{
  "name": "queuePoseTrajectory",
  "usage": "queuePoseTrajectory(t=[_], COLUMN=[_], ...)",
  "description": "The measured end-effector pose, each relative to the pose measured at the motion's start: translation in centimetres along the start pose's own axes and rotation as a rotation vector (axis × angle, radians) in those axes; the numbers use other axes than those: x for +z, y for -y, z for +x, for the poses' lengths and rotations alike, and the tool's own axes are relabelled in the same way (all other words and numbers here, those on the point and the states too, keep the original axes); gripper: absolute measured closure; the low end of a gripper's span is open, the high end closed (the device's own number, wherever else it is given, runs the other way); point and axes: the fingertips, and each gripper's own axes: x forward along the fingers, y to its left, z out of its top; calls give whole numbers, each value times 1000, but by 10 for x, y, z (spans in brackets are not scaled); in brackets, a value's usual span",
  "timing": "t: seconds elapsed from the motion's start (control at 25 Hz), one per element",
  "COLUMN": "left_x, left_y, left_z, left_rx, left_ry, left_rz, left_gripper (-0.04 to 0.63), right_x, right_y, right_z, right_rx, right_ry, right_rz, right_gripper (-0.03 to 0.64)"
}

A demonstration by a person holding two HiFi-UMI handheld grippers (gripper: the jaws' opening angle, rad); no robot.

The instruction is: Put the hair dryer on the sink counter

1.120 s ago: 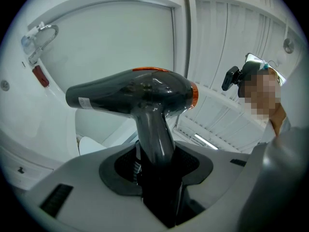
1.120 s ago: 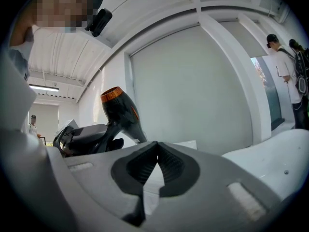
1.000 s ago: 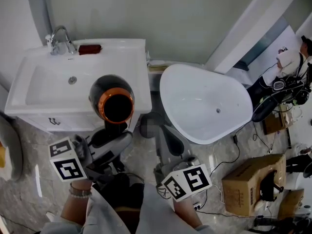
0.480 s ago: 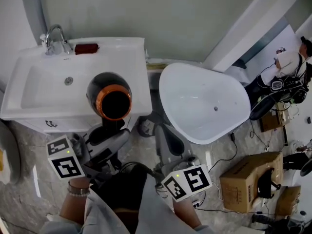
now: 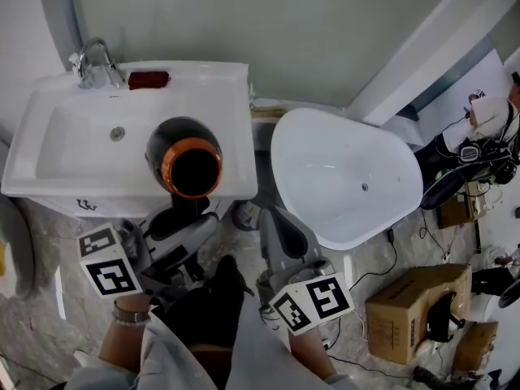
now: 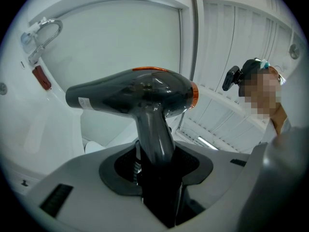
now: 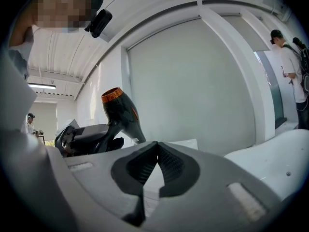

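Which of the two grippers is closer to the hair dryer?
Left. The left gripper is clamped on the handle of the hair dryer, holding it above the sink. The right gripper sits to its right, shut and empty, near the bathtub.

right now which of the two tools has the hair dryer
The left tool: its jaws clamp the handle of the hair dryer, which it holds above the sink. The right tool has its jaws together with nothing between them.

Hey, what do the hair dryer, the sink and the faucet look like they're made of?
The hair dryer looks like glossy black plastic, going by the soft reflections on its body, with orange trim that seems metallic. The sink is probably glazed white ceramic, smooth and shiny. The faucet looks like polished chrome-like metal.
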Motion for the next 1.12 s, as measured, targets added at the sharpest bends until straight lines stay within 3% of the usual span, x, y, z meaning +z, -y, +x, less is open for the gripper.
queuePoseTrajectory(t=[1.12], left_x=[61], left_y=[-90], left_z=[107], left_rx=[236], left_ry=[159], left_rz=[42], left_gripper=[416], right_x=[42], right_y=[118], right_z=[127], right_rx=[251], right_ry=[-44], right_rz=[1], right_gripper=[618])
